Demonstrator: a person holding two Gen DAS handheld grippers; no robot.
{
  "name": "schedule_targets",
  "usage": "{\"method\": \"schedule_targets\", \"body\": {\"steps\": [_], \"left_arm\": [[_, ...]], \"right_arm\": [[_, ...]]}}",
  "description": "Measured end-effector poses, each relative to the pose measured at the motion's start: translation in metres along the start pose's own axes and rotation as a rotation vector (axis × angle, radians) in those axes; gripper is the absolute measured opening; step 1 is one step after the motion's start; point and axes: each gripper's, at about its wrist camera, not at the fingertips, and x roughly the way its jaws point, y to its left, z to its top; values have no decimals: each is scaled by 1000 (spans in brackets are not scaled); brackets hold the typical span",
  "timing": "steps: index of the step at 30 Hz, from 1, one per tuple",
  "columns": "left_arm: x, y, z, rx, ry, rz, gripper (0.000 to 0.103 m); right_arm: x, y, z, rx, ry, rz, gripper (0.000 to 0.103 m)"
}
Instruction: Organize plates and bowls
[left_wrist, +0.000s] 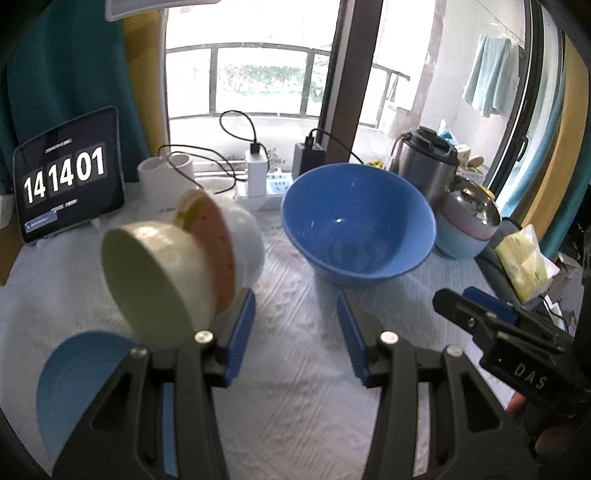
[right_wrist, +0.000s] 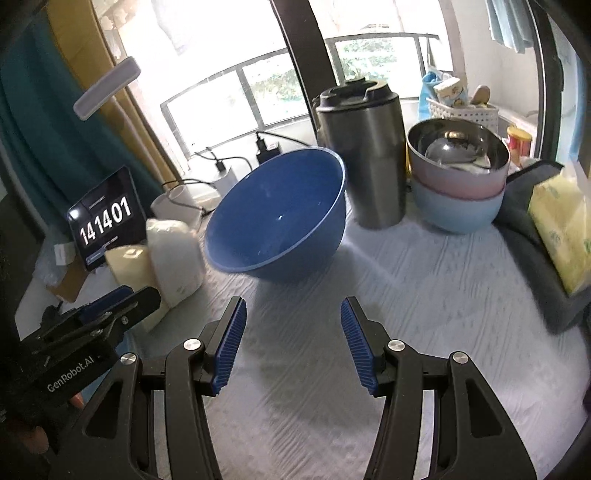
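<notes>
A large blue bowl (left_wrist: 356, 225) stands upright on the white cloth; it also shows in the right wrist view (right_wrist: 277, 218). To its left a nested stack lies on its side: a pale green bowl (left_wrist: 155, 284), a pink one (left_wrist: 216, 247) and a white one (left_wrist: 247, 243); the right wrist view shows the stack (right_wrist: 159, 251) edge-on. A blue plate (left_wrist: 77, 391) lies at the near left. My left gripper (left_wrist: 295, 325) is open and empty, its left finger beside the stack. My right gripper (right_wrist: 291, 339) is open and empty, in front of the blue bowl.
A steel tumbler (right_wrist: 362, 155) and a stack of blue, pink and steel bowls (right_wrist: 458, 177) stand at the back right. A tablet clock (left_wrist: 68, 177), chargers and cables (left_wrist: 256, 170) line the back. A yellow tissue pack (right_wrist: 561, 229) lies on a dark pouch at right.
</notes>
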Motion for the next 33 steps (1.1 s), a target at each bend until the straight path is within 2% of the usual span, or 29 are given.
{"method": "schedule_targets", "body": {"steps": [8,13,19,29,31,33], "left_arm": [[22,-10,14,24,-27,12,48],[36,-15,19,48,-41,38,48],[54,-19,20,56,-28,59,48],[72,-29,21,76,-20,98,48],[75,-30,19,80,-13,101,48],[77,-31,18,83,-8,104,48]], "right_arm": [[19,-11,20,7,-31,-33,57],[31,-21,25,42,-33,-25,57],[40,-30,26,66,-53,-38,57],[57,-46,23,99,-31,-77,57],[59,-46,21,92,-32,-86,53],[64,-45,19,81,-16,-102,37]]}}
